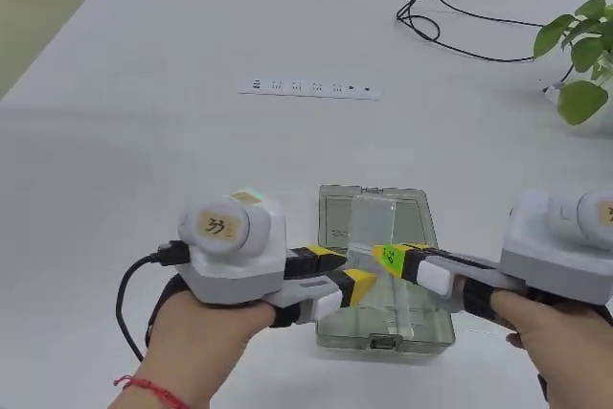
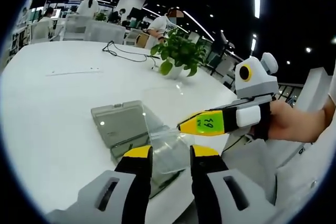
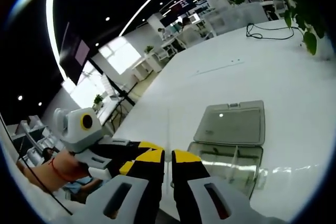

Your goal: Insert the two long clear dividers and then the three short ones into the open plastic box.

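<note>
The open clear plastic box (image 1: pixel 330 332) lies near the front edge of the table, its lid (image 1: pixel 335 213) folded back on the far side. My right gripper (image 1: pixel 383 256) is shut on a clear divider (image 1: pixel 374 222) held upright over the box; the sheet's thin edge (image 3: pixel 169 129) rises between the closed jaws. My left gripper (image 1: pixel 350 275) comes in from the left, open, its yellow tips on either side of the same divider (image 2: pixel 168 150). One clear divider (image 1: pixel 402 304) stands in the box base (image 3: pixel 252 174). The right gripper (image 2: pixel 181 127) meets the sheet from the right.
A white power strip (image 1: pixel 308 88) lies mid-table, a black cable (image 1: pixel 450 26) loops at the far right, and a potted plant (image 1: pixel 579 55) stands at the right edge. People sit at desks (image 2: pixel 89 6) in the background. Bare white table surrounds the box.
</note>
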Tool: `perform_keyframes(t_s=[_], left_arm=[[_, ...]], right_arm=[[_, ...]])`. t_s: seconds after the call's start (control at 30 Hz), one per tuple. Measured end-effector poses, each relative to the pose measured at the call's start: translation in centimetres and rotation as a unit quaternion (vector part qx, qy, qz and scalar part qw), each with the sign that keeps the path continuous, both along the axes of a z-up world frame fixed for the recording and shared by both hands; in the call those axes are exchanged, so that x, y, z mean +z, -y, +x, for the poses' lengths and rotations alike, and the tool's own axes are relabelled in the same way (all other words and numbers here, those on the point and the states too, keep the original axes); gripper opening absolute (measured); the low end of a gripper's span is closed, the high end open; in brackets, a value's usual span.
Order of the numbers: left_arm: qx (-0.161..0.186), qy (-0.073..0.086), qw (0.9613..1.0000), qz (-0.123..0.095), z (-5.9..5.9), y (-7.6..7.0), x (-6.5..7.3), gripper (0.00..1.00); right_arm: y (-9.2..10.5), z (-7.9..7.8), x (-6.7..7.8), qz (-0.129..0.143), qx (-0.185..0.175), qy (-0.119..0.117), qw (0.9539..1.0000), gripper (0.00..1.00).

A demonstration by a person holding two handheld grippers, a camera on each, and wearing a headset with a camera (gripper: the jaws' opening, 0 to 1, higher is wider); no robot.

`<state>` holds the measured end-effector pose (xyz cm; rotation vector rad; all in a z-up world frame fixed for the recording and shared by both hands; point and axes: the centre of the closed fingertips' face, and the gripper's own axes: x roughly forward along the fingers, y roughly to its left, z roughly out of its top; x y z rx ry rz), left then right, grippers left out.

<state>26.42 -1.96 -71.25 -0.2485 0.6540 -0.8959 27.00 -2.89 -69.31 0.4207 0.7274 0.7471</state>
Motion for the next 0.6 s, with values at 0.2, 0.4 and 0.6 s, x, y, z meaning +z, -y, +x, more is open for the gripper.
perform_keyframes(t_s=[0.2, 0.4, 0.6], left_arm=[[-0.015, 0.007, 0.9998, 0.013, -0.4, 0.0, -0.3, 0.31], [-0.027, 0.019, 0.9992, 0.021, -0.7, -0.7, -0.6, 0.42], [-0.049, 0.035, 0.9973, 0.042, -1.2, -2.0, -1.2, 0.5]], right_arm=[[-0.1, 0.1, 0.1, 0.001, 0.002, -0.004, 1.0, 0.07], [0.2, 0.4, 0.2, -0.003, 0.005, -0.002, 1.0, 0.07], [0.3, 0.6, 0.4, -0.01, 0.008, 0.001, 0.9999, 0.07]])
